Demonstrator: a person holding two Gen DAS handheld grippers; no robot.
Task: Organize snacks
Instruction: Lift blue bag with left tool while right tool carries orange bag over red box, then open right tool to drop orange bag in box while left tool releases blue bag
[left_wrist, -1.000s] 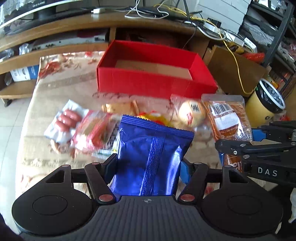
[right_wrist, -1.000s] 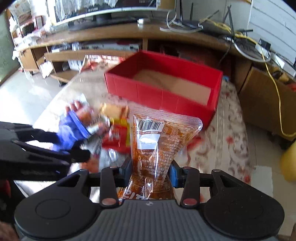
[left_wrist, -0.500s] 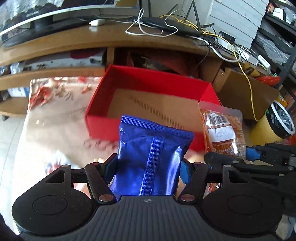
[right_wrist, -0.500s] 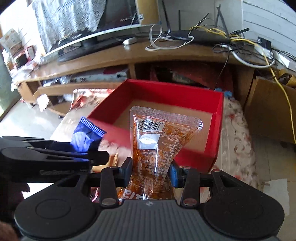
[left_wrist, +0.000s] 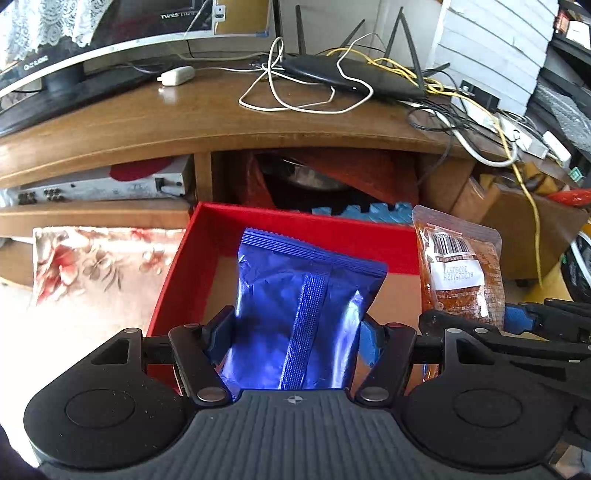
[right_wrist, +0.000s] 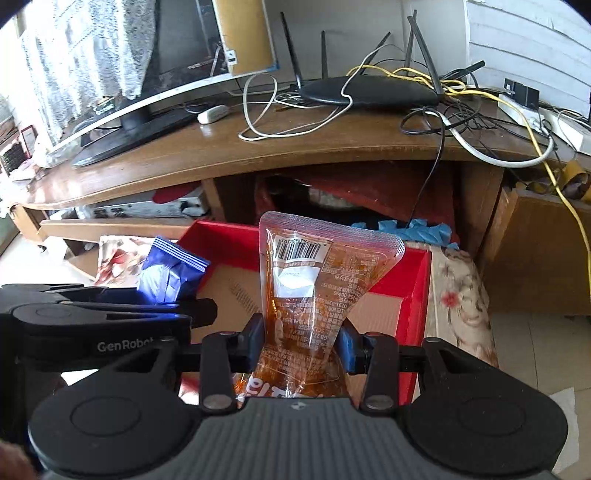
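My left gripper (left_wrist: 295, 332) is shut on a blue foil snack packet (left_wrist: 295, 306) and holds it upright over the open red box (left_wrist: 177, 280). My right gripper (right_wrist: 301, 339) is shut on a clear orange snack pouch (right_wrist: 310, 295) with a barcode label, also over the red box (right_wrist: 417, 295). The two grippers are side by side. The orange pouch (left_wrist: 458, 273) shows at the right of the left wrist view, and the blue packet (right_wrist: 170, 273) at the left of the right wrist view. The box's cardboard floor looks bare where visible.
The box sits on a floral cloth (left_wrist: 96, 266) on a low table. Behind it stands a wooden TV stand (left_wrist: 221, 122) with a monitor (right_wrist: 147, 85), a router (right_wrist: 369, 94) and tangled cables. A cardboard box (left_wrist: 535, 229) is at the right.
Both grippers have moved forward and up from the snack pile with their packets and now hold them over the red box. The loose snacks on the cloth have dropped out of view.
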